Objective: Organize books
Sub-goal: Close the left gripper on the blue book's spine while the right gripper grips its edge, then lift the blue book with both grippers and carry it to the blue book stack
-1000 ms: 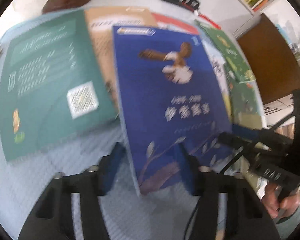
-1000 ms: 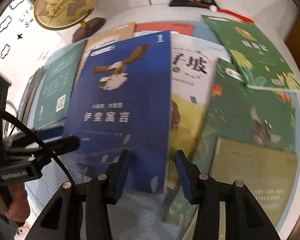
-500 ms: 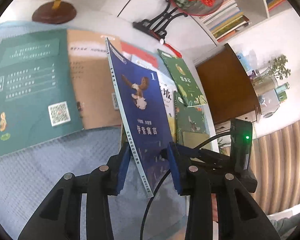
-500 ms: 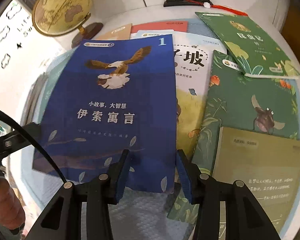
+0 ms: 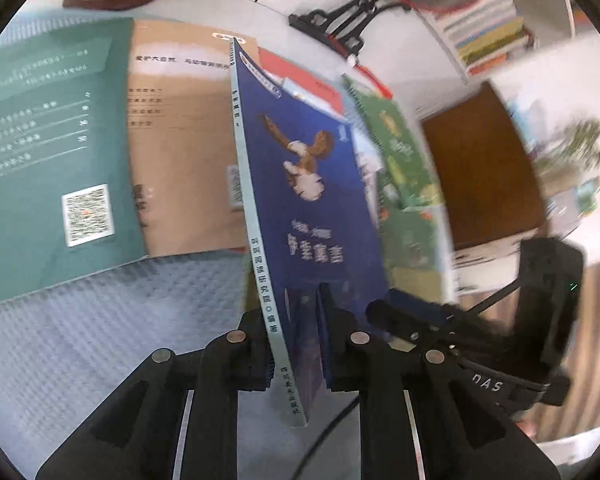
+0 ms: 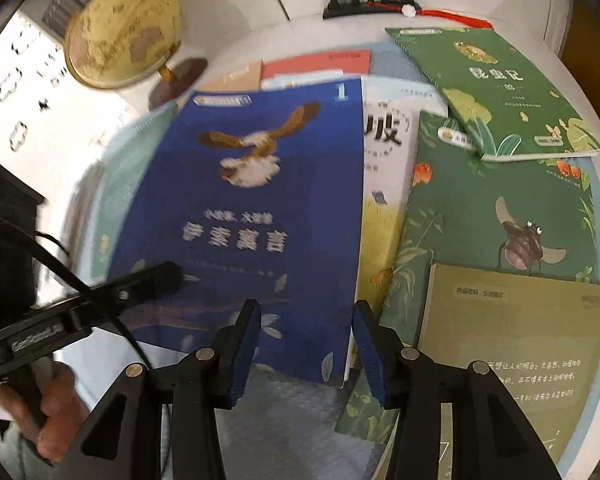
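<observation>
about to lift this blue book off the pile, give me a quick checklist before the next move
1. Left gripper shut on the blue eagle-cover paperback book, jaws just closed: ok.
2. Grip sits at the spine, near the book's bottom corner: ok.
3. Book tilted up on edge, off the tan paperback book: ok.
4. Right gripper open, its jaws straddling the blue book's lower right corner, pads not pressing: ok.
5. Whether the blue book's far edge is free of the white-and-yellow paperback book: cannot tell.
6. Green insect-cover book lies apart from the blue book: ok.

Left tongs (image 5: 296, 344) just closed, clamped tight, right tongs (image 6: 305, 344) parted, both angled downward
</observation>
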Available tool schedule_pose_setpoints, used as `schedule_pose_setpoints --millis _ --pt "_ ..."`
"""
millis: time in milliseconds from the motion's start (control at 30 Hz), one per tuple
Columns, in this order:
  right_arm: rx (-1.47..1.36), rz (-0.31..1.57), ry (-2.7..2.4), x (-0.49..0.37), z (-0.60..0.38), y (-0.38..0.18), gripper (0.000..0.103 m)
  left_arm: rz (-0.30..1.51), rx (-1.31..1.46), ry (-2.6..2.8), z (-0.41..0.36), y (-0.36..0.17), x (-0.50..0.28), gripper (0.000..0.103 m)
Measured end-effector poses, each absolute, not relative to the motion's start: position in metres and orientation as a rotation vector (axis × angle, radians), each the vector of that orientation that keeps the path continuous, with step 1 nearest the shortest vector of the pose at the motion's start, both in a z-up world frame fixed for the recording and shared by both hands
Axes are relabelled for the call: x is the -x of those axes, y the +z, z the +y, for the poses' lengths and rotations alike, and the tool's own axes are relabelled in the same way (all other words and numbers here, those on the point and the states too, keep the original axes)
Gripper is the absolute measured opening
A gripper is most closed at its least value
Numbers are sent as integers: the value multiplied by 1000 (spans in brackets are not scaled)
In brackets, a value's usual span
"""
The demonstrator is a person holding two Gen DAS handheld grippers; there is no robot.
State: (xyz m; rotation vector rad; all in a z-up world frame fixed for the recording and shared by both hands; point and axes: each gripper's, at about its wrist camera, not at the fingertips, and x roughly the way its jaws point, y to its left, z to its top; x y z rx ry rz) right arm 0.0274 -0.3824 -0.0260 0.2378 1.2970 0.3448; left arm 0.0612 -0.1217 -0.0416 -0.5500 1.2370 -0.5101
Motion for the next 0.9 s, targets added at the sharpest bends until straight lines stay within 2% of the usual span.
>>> schedule_pose_setpoints --millis 67,200,533,567,600,633,700,767,900 --pt "-285 1277 362 -29 -392 -15 50 1219 666 -551 -111 -37 -64 14" --pt "-442 1265 420 -31 -414 -12 69 1197 821 -628 -107 -31 -74 14" --pt "-936 1298 516 -29 -444 -71 71 1233 980 -663 -108 -39 -81 14" --pt "-953 1284 529 -29 -443 -72 68 1238 981 -661 -108 -40 -80 14" --pt "-962 1270 549 -29 -441 -70 60 1240 969 -649 -107 -41 -81 14" --pt "-956 1270 551 -30 -439 -69 58 1243 951 -633 -106 -41 -81 14" --pt "-893 1268 527 -32 -434 -63 42 1259 899 -594 -104 -42 -81 14" --pt "-835 1257 526 -30 -432 -55 32 1284 800 -545 -105 -43 -79 12" --pt "-610 1229 509 -29 -415 -30 29 1301 531 -481 -125 -35 -68 12"
